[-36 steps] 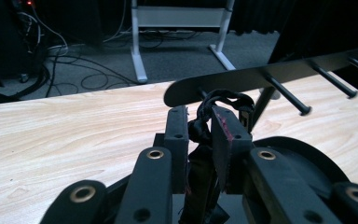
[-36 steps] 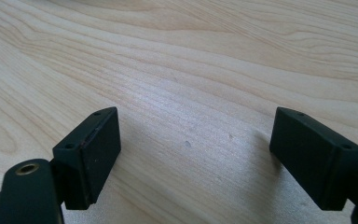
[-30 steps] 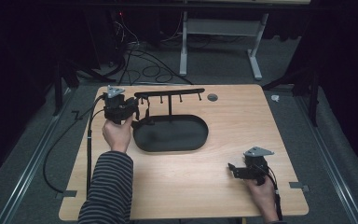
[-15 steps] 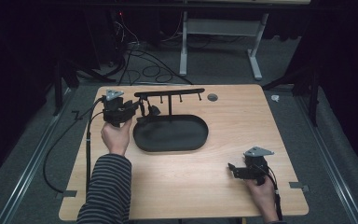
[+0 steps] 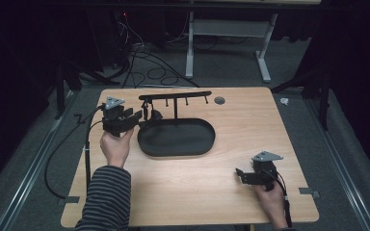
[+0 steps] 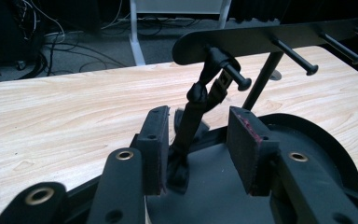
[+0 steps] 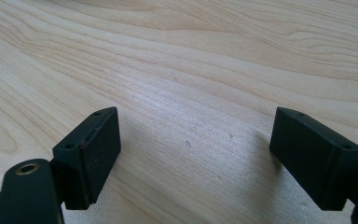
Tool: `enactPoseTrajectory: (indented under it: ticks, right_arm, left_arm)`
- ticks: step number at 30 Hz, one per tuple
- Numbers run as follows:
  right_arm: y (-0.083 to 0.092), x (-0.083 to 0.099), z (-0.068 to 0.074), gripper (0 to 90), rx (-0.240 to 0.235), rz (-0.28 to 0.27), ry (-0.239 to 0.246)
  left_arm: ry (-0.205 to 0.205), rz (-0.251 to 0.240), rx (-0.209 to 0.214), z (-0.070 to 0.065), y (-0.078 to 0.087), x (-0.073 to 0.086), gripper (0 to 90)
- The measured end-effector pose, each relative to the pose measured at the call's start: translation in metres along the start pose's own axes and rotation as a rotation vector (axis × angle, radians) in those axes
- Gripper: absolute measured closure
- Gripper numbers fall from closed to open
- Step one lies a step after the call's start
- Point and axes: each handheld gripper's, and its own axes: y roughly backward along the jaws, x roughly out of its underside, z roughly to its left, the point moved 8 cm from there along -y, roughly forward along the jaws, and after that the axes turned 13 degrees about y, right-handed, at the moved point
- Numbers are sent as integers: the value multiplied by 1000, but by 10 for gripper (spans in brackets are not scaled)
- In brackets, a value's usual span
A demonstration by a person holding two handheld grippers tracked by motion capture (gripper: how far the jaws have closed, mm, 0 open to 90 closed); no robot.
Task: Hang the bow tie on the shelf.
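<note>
1. Hangs from the end peg of the rack [image 6: 279,35], a black strap [image 6: 200,105]; long axis runs steeply down from the peg [image 6: 237,78] toward the tray [image 6: 326,140], lower end resting on or just above the tray's near rim, hard to tell which in this dim light.
2. Stands on a thin post at the tray's far edge, the rack [image 5: 175,95]; bar runs left to right across the table [image 5: 270,125], with further pegs along it.
3. Sits at the tray's left end, the left gripper [image 5: 136,117], held in the left hand [image 5: 117,147]; jaws parted to either side of the strap, one pad [image 6: 154,149] close beside it, the other well clear; gripping nothing.
4. Lies mid-table, the black oval tray [image 5: 147,144]; floor bare apart from the strap's tail at the left end.
5. Rests near the table's front right corner, well apart from the tray, the right gripper [image 5: 245,175] in the right hand [image 5: 272,202]; jaws spread wide over bare wood in the right gripper view [image 7: 196,154], holding nothing.
6. Shows as a small round grey mark on the table beyond the rack's right end, a disc [image 5: 219,100].
</note>
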Motion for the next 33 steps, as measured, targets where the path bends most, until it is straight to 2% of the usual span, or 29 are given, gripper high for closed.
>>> enactPoseTrajectory:
  ticks: [8, 14, 33]
  right_arm:
    - [0, 0, 0, 175, 0, 1, -2]
    - [0, 0, 0, 175, 0, 0, 0]
    - [0, 0, 0, 176, 0, -1, -2]
  left_arm:
    - [-6, -14, 7, -2, 11, 4, 503]
    - [-4, -24, 15, -3, 19, 7, 487]
    - [-39, -40, 39, -14, 40, 11, 470]
